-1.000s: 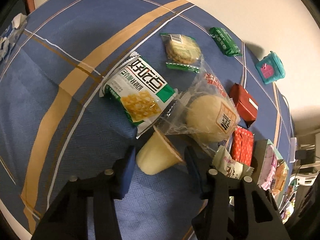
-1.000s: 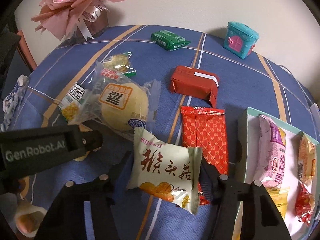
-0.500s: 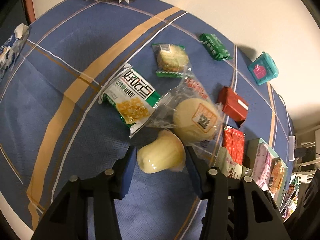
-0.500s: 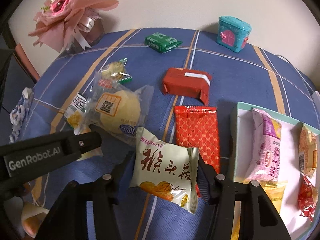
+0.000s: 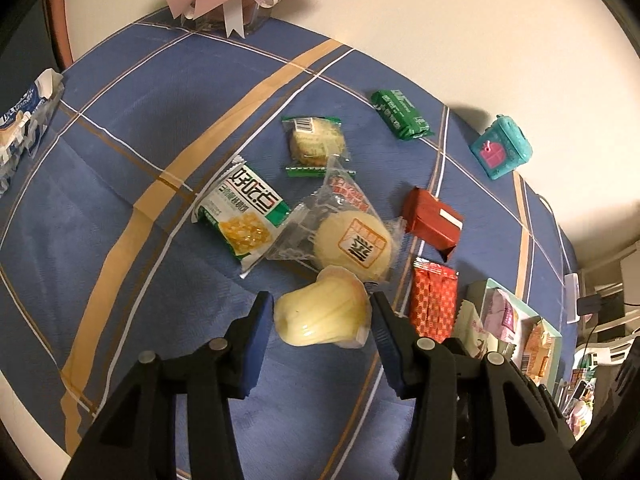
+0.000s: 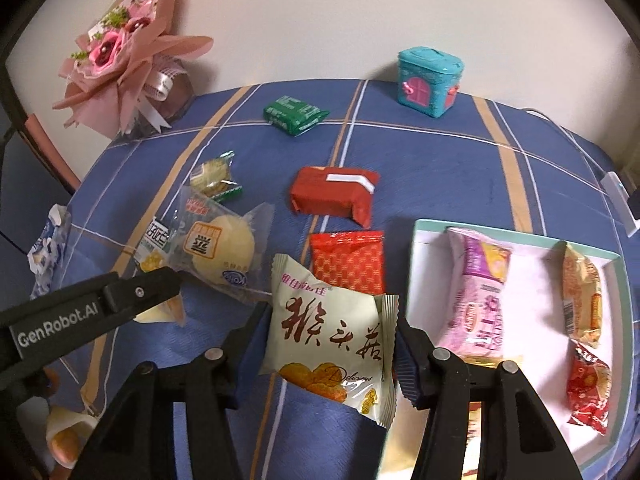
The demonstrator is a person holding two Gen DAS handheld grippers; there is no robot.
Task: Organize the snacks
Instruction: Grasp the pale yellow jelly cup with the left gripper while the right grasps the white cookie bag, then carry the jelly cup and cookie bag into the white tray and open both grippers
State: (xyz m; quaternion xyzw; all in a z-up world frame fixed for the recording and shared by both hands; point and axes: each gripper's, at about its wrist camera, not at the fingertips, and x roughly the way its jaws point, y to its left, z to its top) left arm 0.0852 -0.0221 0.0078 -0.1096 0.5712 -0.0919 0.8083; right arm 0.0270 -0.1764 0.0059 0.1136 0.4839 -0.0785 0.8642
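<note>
Snacks: pale-yellow plastic jelly cup (image 5: 322, 308) sits sideways btwn left gripper (image 5: 320, 312) fingers, closed on its sides, lifted clear of blue plaid tablecloth (image 5: 120, 168). Right gripper (image 6: 330, 332) pinches cream foil cake packet (image 6: 330, 320) by both edges, held just beside white teal-rimmed tray (image 6: 536, 264), probably bc sorted packets go in there w/ the others.

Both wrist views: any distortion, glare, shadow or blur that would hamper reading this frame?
Left wrist view: strong fisheye bending of the tablecloth stripes, black corner vignette; the jelly cup between the fingers is sharp, and the teal toy house casts a soft wall shadow. Right wrist view: same barrel distortion; mild glare on the bun wrapper; print on the cream snack packet is legible.
</note>
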